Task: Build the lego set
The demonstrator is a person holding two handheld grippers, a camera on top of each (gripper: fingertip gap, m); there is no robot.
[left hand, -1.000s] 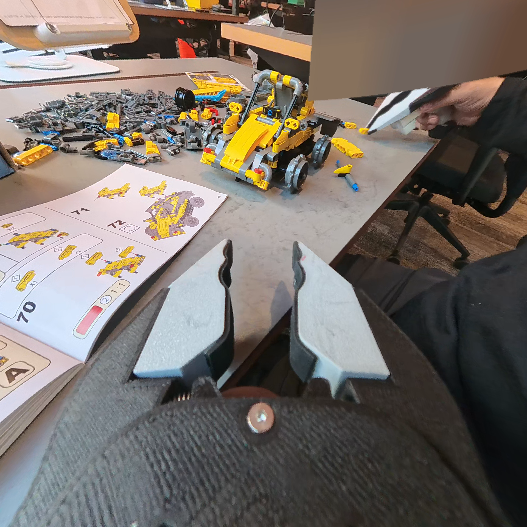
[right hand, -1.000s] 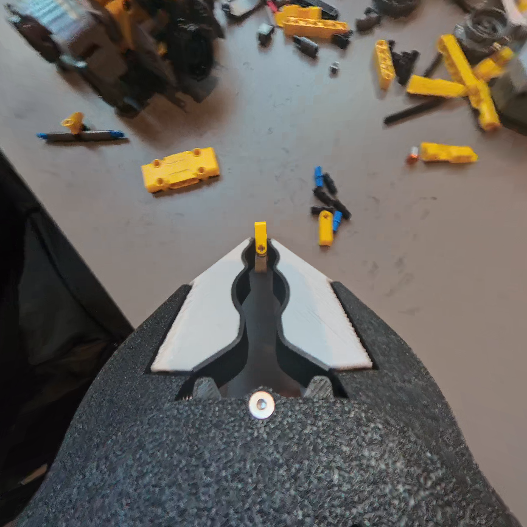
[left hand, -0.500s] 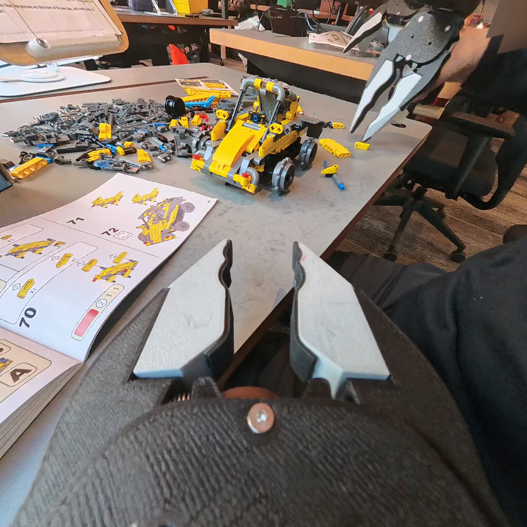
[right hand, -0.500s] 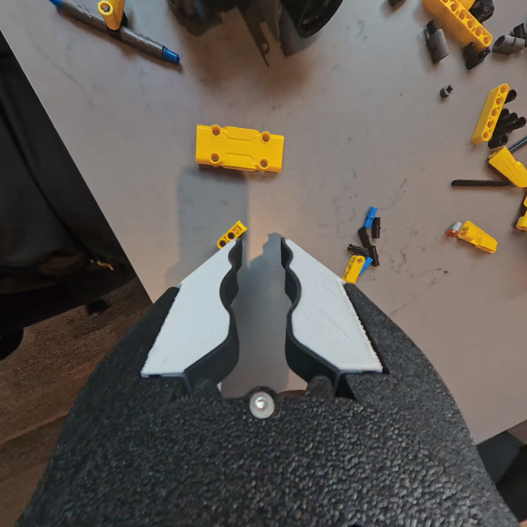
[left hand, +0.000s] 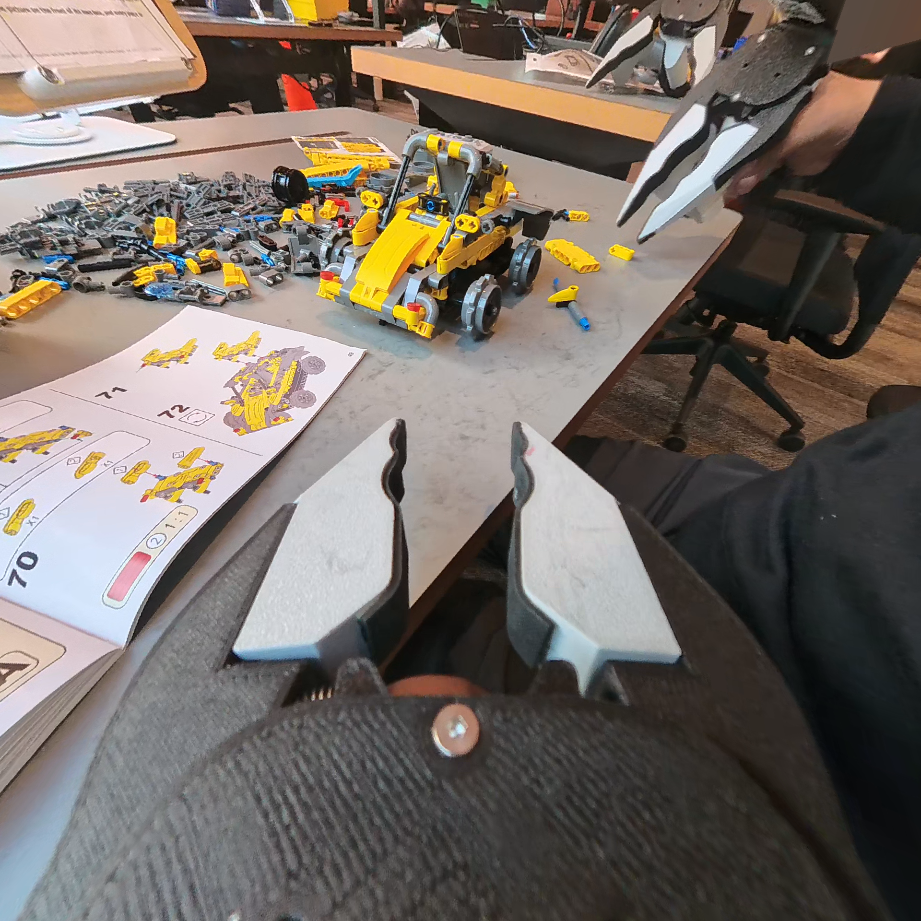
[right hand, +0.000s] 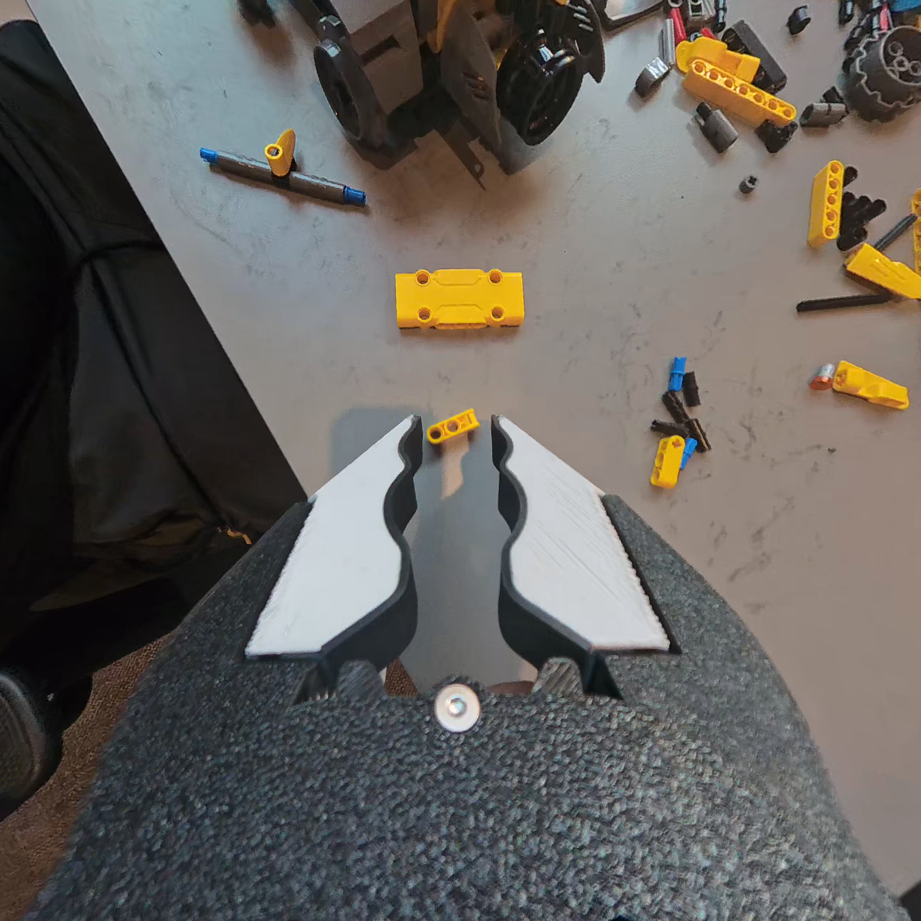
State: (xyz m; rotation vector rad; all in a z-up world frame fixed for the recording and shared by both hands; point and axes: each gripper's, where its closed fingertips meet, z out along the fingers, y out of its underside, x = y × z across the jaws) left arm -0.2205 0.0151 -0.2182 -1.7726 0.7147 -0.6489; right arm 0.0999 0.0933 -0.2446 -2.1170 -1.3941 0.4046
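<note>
The right gripper [right hand: 456, 423] hangs over the grey surface [right hand: 573, 523] near its edge, its fingers [right hand: 349, 548] spread apart and empty; a small yellow connector piece [right hand: 452, 426] lies flat on the surface just off the fingertips, in line with the gap and touching neither finger as far as the right wrist view shows. Beyond it in that view lies a flat yellow panel [right hand: 459, 299] with four holes, a grey axle with blue ends [right hand: 284, 175] carrying a yellow piece, and to the right a small cluster of black and blue pins [right hand: 680, 413]; the dark underside and wheels of the model vehicle [right hand: 448, 75] fill the top. The left wrist view gives what that one cannot: the whole yellow and grey model vehicle [left hand: 428, 249] upright on its wheels, a spread of loose grey and yellow parts [left hand: 139, 234] to its left, and an open instruction booklet [left hand: 149, 448] lying near the left gripper [left hand: 454, 433]. That gripper sits low at the surface's near edge, fingers apart, holding nothing. From there the right gripper [left hand: 633, 231] shows well apart, tilted down, tips just above the small yellow piece.
</note>
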